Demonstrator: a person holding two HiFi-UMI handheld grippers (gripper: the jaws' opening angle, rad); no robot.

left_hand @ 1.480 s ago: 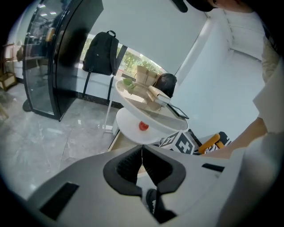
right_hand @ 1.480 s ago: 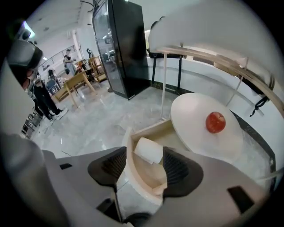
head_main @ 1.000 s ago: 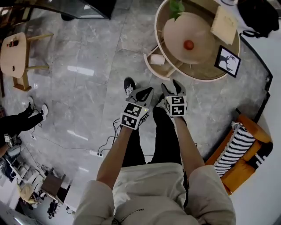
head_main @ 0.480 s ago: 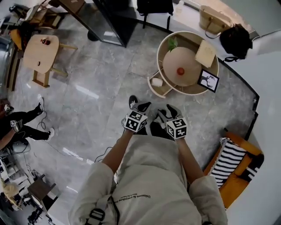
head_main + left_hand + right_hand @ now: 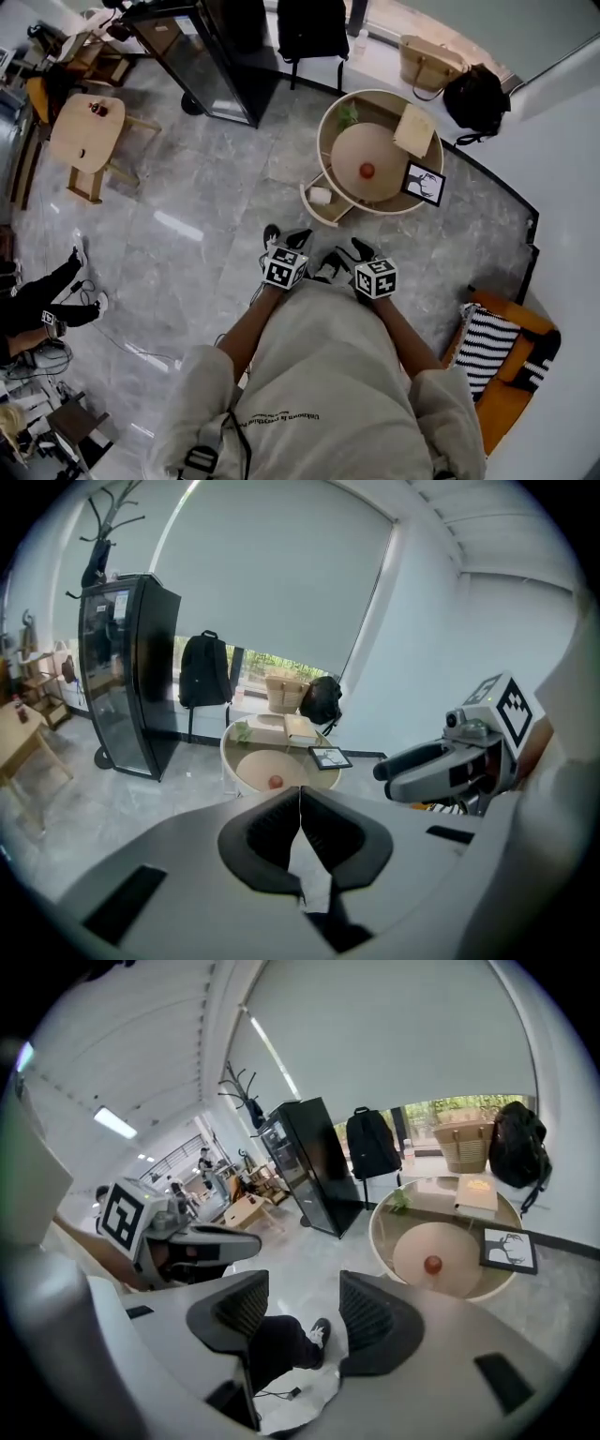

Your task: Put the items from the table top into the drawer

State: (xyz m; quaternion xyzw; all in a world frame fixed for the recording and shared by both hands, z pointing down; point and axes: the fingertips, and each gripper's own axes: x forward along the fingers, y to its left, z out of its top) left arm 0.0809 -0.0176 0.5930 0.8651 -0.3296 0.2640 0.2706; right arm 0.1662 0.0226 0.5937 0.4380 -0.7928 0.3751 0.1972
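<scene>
- The left gripper (image 5: 300, 797) has its jaws pressed together, with nothing between them.
- The right gripper (image 5: 302, 1309) has its jaws spread and grips nothing. Through the gap show only the person's dark trouser leg (image 5: 272, 1346) and a shoe (image 5: 320, 1332) on the grey floor.
- In the head view both grippers are held side by side in front of the person's body, slanting down toward the floor.
- Ahead of them and well apart stands the round table (image 5: 322, 150); neither gripper touches it.
- A small red round item (image 5: 367, 171) lies on the table's inner round top.
- On the ring around that top are a book (image 5: 413, 129), a framed picture (image 5: 423, 183) and a small green plant (image 5: 348, 114).
- The drawer (image 5: 335, 209) is pulled out on the side of the table facing the person, with a small white thing (image 5: 321, 195) inside.
- Farther off stand a black cabinet (image 5: 202, 56), a backpack (image 5: 314, 23), a woven bag (image 5: 427, 61) and a black bag (image 5: 476, 98).
- An orange chair (image 5: 511, 375) with a striped cushion (image 5: 486, 342) is at the right.
</scene>
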